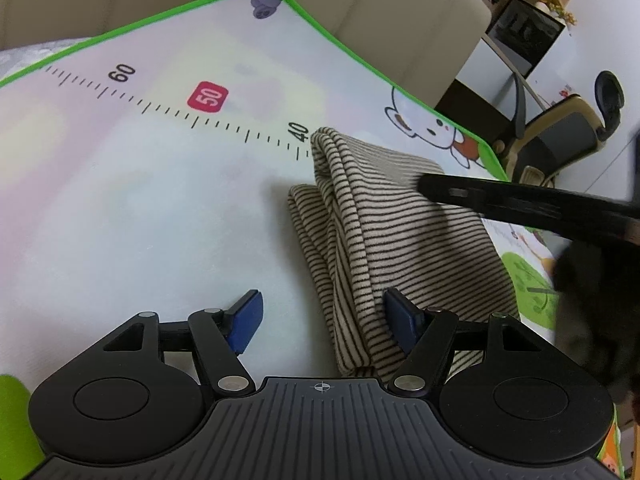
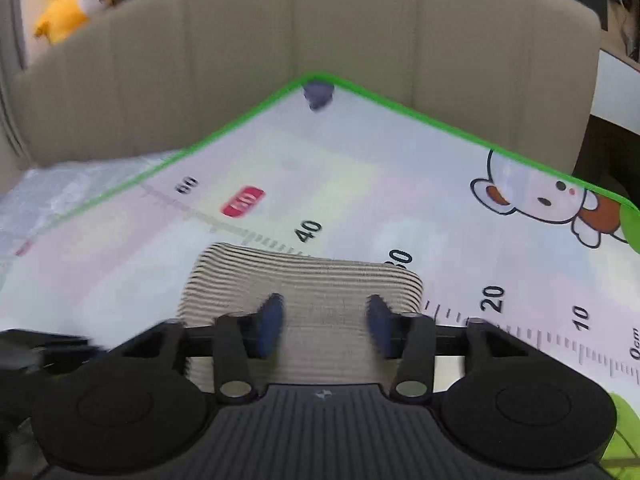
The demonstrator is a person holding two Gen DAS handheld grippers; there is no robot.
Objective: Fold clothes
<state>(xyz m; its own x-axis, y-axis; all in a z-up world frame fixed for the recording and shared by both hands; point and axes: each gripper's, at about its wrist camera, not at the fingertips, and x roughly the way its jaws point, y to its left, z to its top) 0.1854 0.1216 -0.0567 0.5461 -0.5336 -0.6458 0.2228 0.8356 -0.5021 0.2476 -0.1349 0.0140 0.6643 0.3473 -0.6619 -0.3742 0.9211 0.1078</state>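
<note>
Striped knit cloth [image 1: 400, 232], folded into thick soft bundle, lies on printed mat [image 1: 140, 184] near 40 mark. Judged light, limp, non-slippery; best gripped at layered fold edge. Left claw [image 1: 324, 324] spread, nothing held. Right claw [image 2: 326, 326] spread above bundle, nothing pinched.
</note>
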